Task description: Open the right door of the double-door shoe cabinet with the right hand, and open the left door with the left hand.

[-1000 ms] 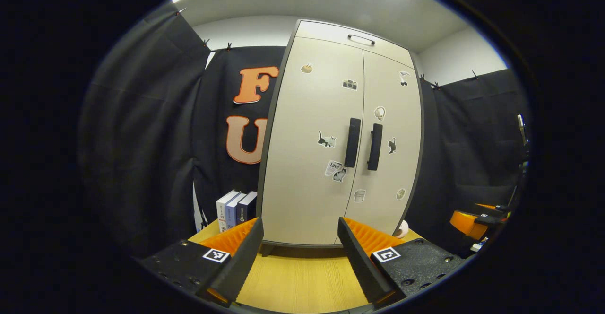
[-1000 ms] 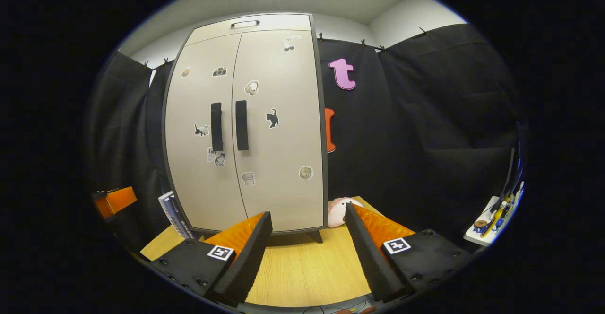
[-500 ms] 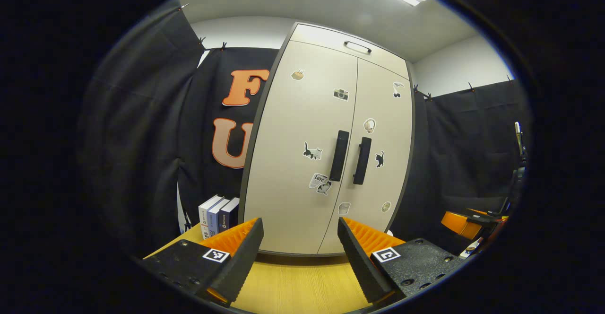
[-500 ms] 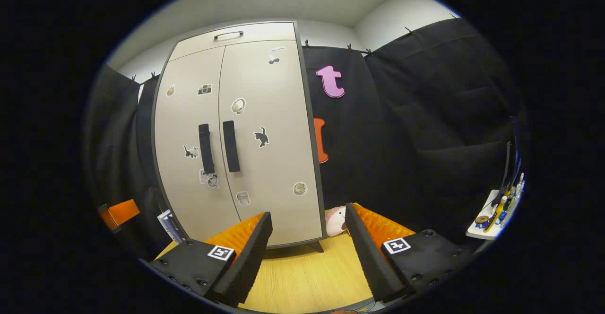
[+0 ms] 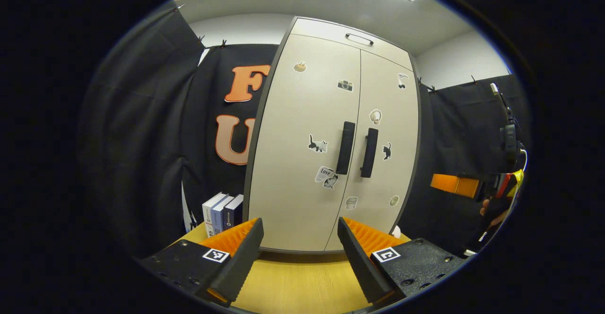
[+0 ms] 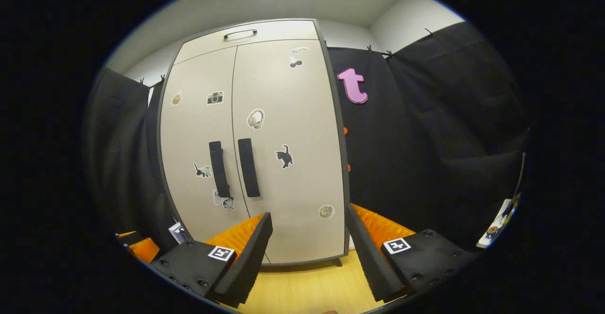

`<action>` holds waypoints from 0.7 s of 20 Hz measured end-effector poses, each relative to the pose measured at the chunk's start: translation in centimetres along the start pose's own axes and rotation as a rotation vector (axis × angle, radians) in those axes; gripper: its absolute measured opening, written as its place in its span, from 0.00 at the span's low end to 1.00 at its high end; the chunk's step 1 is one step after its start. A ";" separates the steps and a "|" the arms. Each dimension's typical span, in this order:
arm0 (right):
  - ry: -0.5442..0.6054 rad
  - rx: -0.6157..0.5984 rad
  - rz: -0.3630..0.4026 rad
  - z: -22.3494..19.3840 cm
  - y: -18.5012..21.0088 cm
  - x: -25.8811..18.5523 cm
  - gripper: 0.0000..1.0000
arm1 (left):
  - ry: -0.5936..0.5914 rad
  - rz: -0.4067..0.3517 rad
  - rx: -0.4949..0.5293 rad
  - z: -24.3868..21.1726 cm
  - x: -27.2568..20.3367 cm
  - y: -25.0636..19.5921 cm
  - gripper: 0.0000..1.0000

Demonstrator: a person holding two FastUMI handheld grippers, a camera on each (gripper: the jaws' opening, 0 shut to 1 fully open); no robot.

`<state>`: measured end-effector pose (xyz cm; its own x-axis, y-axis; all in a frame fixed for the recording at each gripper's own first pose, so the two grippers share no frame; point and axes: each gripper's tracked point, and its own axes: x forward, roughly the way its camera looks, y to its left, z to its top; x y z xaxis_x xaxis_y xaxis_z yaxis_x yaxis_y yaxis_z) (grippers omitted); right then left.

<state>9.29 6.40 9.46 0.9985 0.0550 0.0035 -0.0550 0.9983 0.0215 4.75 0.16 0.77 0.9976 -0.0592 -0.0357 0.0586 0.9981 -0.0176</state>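
Observation:
The beige shoe cabinet (image 5: 302, 115) stands on the table with both doors shut. Two black upright handles sit side by side at its middle seam: the left door's handle (image 5: 345, 147) and the right door's handle (image 5: 369, 152). My left gripper (image 5: 299, 220) is open, low in front of the left door and well short of it. My right gripper (image 6: 308, 211) is open too, facing the right door (image 6: 288, 115), with its handle (image 6: 248, 167) up and to the left. In the left gripper view, the right gripper (image 5: 453, 185) and a hand (image 5: 491, 210) hang off to the right.
The cabinet rests on a yellow wooden table (image 5: 298, 285). Three books (image 5: 220, 212) stand upright left of the cabinet. A small top drawer with a handle (image 5: 359, 39) caps the cabinet. A white shelf with small items (image 6: 496, 224) is at the far right. Black cloth walls surround everything.
My right gripper has risen and come closer to the cabinet, which looks larger; the pale toy beside the cabinet has dropped out of sight. The left gripper has shifted only slightly. Both doors stay shut.

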 end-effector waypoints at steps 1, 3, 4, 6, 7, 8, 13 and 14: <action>0.014 -0.027 0.005 0.1 0.6 1.0 0.99 | 0.001 0.006 0.002 -0.1 0.1 0.3 0.95; 0.034 -0.045 0.031 0.4 2.2 2.9 0.99 | 0.004 0.017 0.005 -0.3 0.4 0.7 0.95; 0.039 -0.038 0.046 0.7 3.0 3.8 0.98 | 0.006 0.022 0.005 -0.4 0.6 0.9 0.95; 0.042 -0.018 0.069 1.3 4.4 5.6 0.99 | 0.011 0.032 0.003 -0.7 0.9 1.3 0.95; 0.046 -0.012 0.071 1.6 4.9 6.5 0.99 | 0.016 0.036 -0.002 -0.8 1.1 1.5 0.95; 0.046 -0.011 0.070 1.9 5.4 7.5 0.98 | 0.021 0.041 -0.008 -1.1 1.2 1.7 0.95; 0.031 -0.071 0.097 3.0 8.7 11.8 0.89 | 0.046 0.081 -0.013 -2.1 2.1 3.5 0.95; 0.028 -0.082 0.097 3.1 9.2 12.5 0.89 | 0.051 0.087 -0.013 -2.3 2.2 3.8 0.95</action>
<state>21.31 16.19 12.80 0.9882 0.1510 -0.0264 -0.1523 0.9865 -0.0594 7.12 3.75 -1.65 0.9957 0.0271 -0.0881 -0.0294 0.9992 -0.0255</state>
